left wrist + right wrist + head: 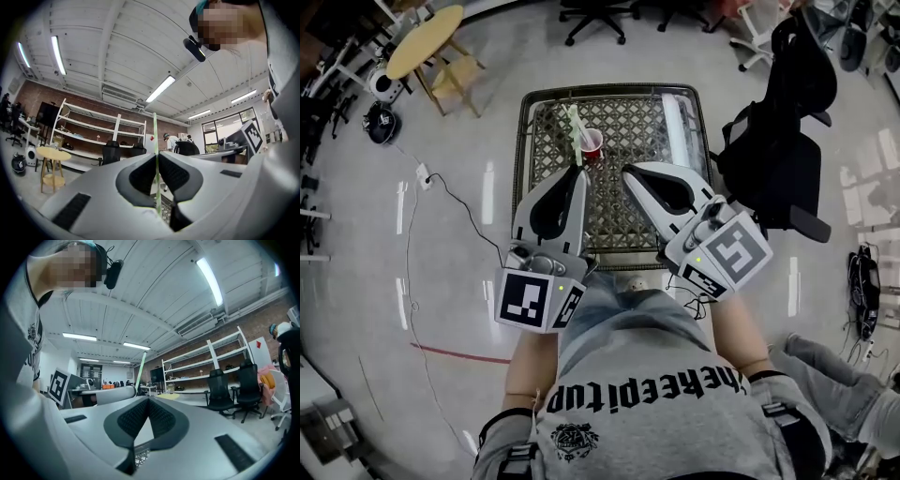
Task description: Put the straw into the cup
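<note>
Nearest the camera: grey shirt [647, 412], with both arms stretched forward toward the cup.

Left gripper [579, 171]: tips just short of the cup and slightly left of it. Its own view shows the jaws closed tight on the straw [155, 136], pinched between the pads with no gap at the tips. The straw is thin, pale green and white, and runs upright out of the jaws.

Right gripper [628, 172]: level with the left one, just right of the cup and not touching it. The jaws meet at the tips with nothing between them. Only a small triangular gap shows behind the tips.

Bench [525, 141]: metal mesh top with a dark rim. The red cup [592, 143] stands upright on it, just past both sets of tips.

From the head view the straw rises beside the cup's left edge, leaning away from it. Whether its lower end touches the rim cannot be told.

Farther off: a black chair [773, 159] well right of the cup, and a round yellow table [425, 39] far to its left.
</note>
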The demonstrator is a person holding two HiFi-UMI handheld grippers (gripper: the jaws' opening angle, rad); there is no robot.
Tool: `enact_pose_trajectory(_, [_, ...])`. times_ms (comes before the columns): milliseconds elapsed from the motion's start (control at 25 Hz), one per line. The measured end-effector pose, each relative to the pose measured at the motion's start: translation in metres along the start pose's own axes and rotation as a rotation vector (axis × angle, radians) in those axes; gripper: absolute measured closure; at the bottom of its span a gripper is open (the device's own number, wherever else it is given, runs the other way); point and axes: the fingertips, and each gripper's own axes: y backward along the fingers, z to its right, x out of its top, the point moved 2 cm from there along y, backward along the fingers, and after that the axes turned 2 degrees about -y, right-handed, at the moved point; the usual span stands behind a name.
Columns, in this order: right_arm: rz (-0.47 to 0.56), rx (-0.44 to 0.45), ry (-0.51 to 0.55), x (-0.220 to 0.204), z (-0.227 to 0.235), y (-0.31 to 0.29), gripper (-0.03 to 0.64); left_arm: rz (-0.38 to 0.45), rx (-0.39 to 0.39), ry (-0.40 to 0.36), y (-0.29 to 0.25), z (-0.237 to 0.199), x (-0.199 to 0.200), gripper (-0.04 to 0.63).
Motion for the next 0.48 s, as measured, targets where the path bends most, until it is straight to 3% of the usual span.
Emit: enact_pose_trajectory(480, [-0.012, -0.080, -0.001, -0.003, 0.021, -0.035, 0.607, -0.014, -0.094, 0.021, -0.032, -0.035, -0.011, 0.543])
